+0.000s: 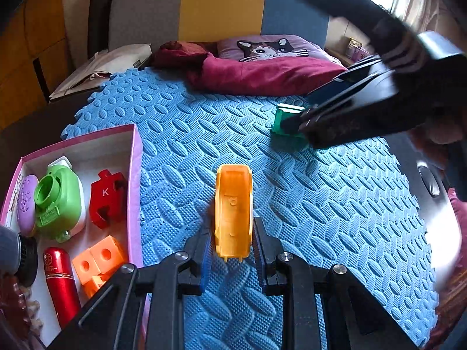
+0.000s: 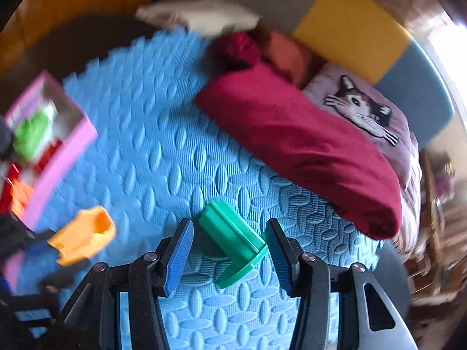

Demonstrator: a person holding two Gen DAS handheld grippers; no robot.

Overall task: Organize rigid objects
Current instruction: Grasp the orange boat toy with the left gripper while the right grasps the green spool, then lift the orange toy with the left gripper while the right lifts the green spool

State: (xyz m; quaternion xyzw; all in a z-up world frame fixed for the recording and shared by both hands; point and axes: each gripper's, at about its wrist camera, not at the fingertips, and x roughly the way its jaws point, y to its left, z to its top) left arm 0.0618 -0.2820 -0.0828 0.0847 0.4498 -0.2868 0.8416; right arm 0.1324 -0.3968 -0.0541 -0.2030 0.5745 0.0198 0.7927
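An orange plastic shell (image 1: 233, 213) stands on end on the blue foam mat (image 1: 181, 134), and my left gripper (image 1: 232, 230) is shut on its lower part. The same orange shell (image 2: 83, 234) appears blurred at the left of the right wrist view. A green plastic piece (image 2: 230, 239) lies tilted on the mat between the blue pads of my right gripper (image 2: 229, 227). Its flange is close to the right pad while a gap shows at the left pad, so the jaws stand open. In the left wrist view the right gripper (image 1: 294, 125) straddles the green piece (image 1: 284, 129) at the far right.
A pink-rimmed box (image 1: 135, 160) at the left holds a green-and-white item (image 1: 58, 195), a red block marked K (image 1: 106, 198), orange cubes (image 1: 99, 259), a red cylinder (image 1: 59, 285) and a purple piece (image 1: 27, 201). A crimson pillow (image 1: 256, 73) and cat cushion (image 1: 271, 48) border the mat's far side.
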